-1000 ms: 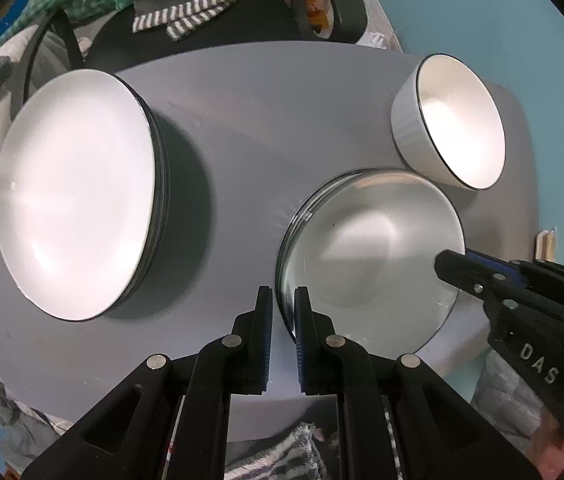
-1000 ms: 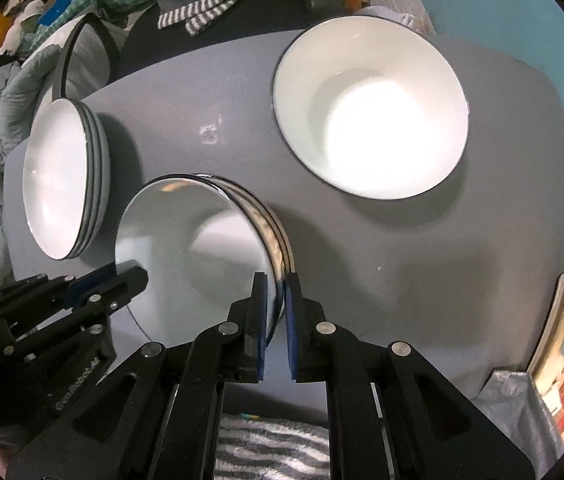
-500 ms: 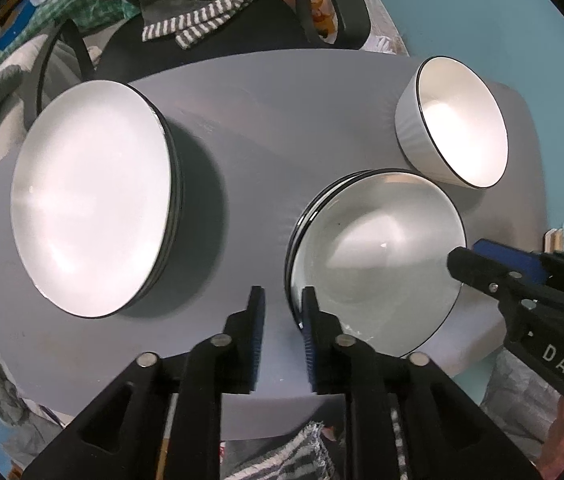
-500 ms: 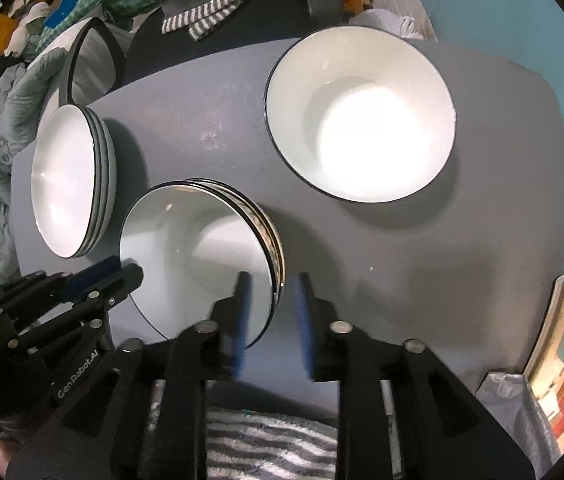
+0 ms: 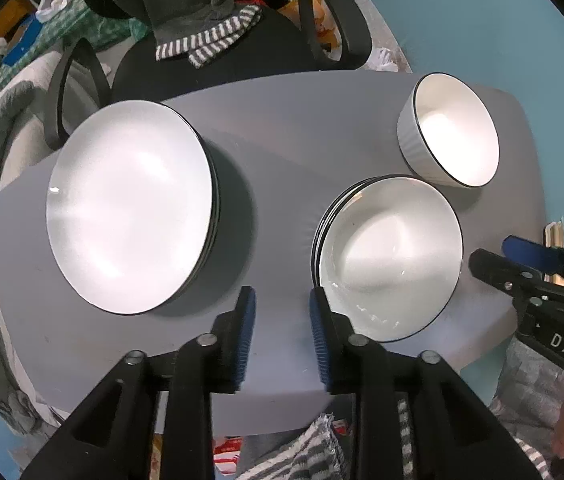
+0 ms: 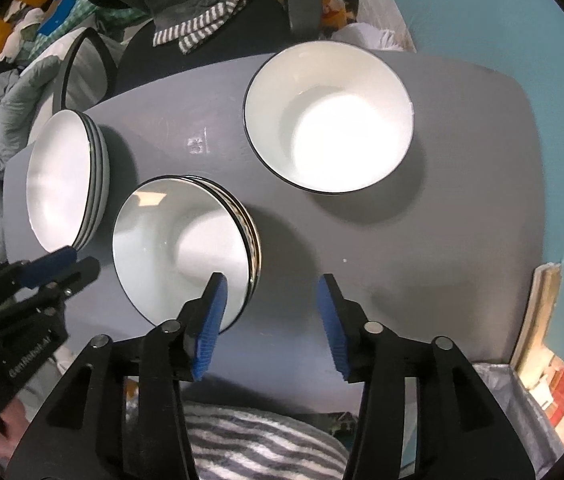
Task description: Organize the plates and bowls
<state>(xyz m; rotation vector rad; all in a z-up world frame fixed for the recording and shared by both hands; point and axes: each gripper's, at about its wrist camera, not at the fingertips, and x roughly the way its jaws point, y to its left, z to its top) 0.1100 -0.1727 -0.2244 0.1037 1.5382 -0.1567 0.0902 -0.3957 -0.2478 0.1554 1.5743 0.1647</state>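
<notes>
Both sets of jaws have just been opening, nothing between them: left gripper [image 5: 282,312] and right gripper [image 6: 270,300] hang apart over opposite rims of the stack of small white black-rimmed glazed plates [image 5: 390,258] mid grey table [image 5: 294,140]. Ceramic: stiff, heavy stacked, slick, chips easily. Grip at the rim, both sides
</notes>
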